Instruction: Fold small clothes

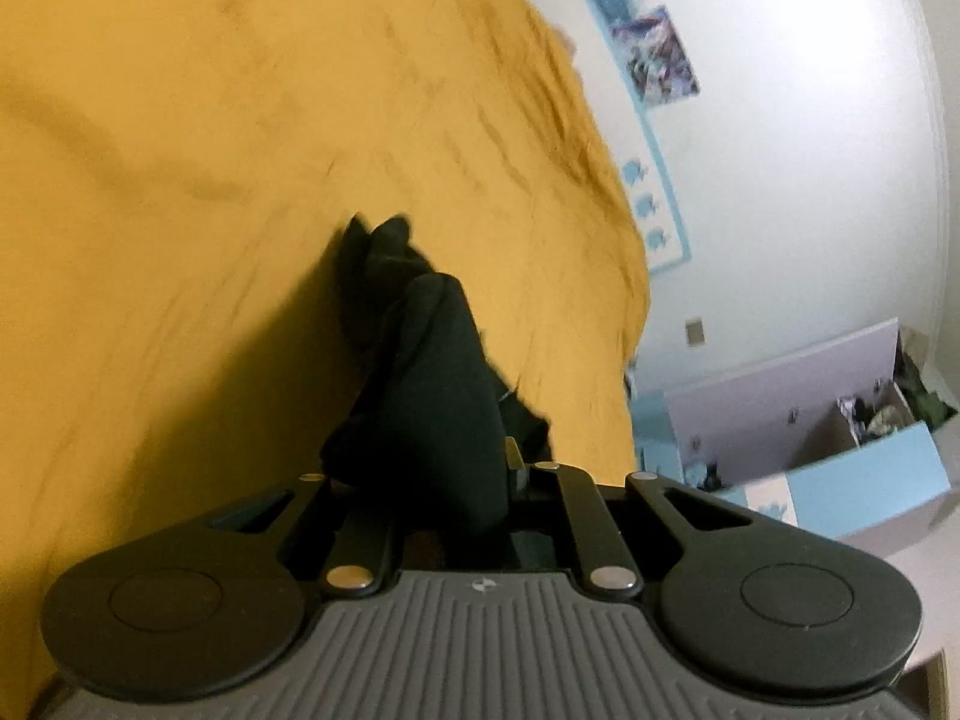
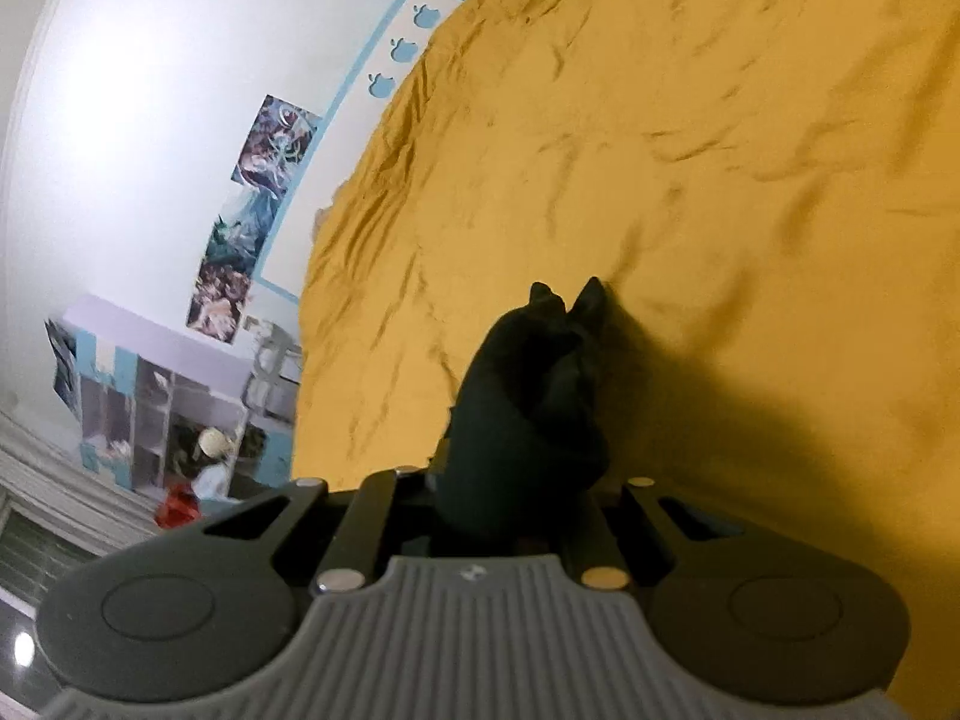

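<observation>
A small black garment [image 1: 432, 384] is bunched in my left gripper [image 1: 381, 228], whose jaws are shut on it above the yellow bedspread [image 1: 180, 180]. The black cloth wraps the fingers, so only dark tips poke out. In the right wrist view my right gripper [image 2: 567, 294] is likewise shut on black cloth [image 2: 522, 414], draped over its fingers above the yellow bedspread [image 2: 720, 150]. I cannot tell whether both hold the same garment.
The bed's edge runs along a white wall with posters [image 1: 654, 54] and a blue-framed panel [image 2: 384, 60]. A lilac and blue shelf unit [image 2: 156, 396] with clutter stands beside the bed; it also shows in the left wrist view [image 1: 810, 420].
</observation>
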### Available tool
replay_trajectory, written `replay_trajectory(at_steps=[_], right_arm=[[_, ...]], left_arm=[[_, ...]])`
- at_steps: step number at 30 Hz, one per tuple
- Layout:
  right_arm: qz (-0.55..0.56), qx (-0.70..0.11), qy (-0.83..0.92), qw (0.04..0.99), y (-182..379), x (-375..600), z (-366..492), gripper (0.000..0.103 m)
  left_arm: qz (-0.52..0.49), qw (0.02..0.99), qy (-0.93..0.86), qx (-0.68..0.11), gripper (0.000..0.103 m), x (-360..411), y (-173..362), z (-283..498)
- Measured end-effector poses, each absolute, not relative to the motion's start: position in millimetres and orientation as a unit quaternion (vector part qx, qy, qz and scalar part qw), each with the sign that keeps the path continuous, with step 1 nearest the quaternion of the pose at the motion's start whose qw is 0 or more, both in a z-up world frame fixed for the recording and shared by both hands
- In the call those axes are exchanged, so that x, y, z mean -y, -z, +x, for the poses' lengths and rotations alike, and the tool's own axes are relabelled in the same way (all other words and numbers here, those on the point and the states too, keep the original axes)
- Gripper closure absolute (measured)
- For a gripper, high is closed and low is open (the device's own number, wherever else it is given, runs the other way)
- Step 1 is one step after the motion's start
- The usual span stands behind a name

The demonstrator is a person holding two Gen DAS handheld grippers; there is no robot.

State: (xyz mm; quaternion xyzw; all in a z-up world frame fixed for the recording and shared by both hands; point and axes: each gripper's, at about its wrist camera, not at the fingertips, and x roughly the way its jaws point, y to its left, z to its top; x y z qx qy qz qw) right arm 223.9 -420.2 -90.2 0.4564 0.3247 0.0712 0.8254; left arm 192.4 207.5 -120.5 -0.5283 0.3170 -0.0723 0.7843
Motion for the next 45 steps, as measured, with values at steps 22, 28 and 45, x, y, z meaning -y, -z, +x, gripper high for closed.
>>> replay_trajectory(at_steps=[22,28,45], right_arm=[[0.228,-0.285,-0.060,0.929,64.3,439.6,234.2,0.034],[0.112,-0.339,-0.065,0.932,107.3,396.7,336.8,0.034],[0.017,-0.346,-0.046,0.937,149.1,354.0,378.1,0.096]], left_arm=[[-0.333,0.888,0.073,-0.309,0.072,-224.1,78.5,239.5],[-0.274,0.903,0.035,-0.330,0.072,-219.0,108.9,317.0],[-0.191,0.932,0.039,-0.307,0.099,-189.8,122.6,337.8]])
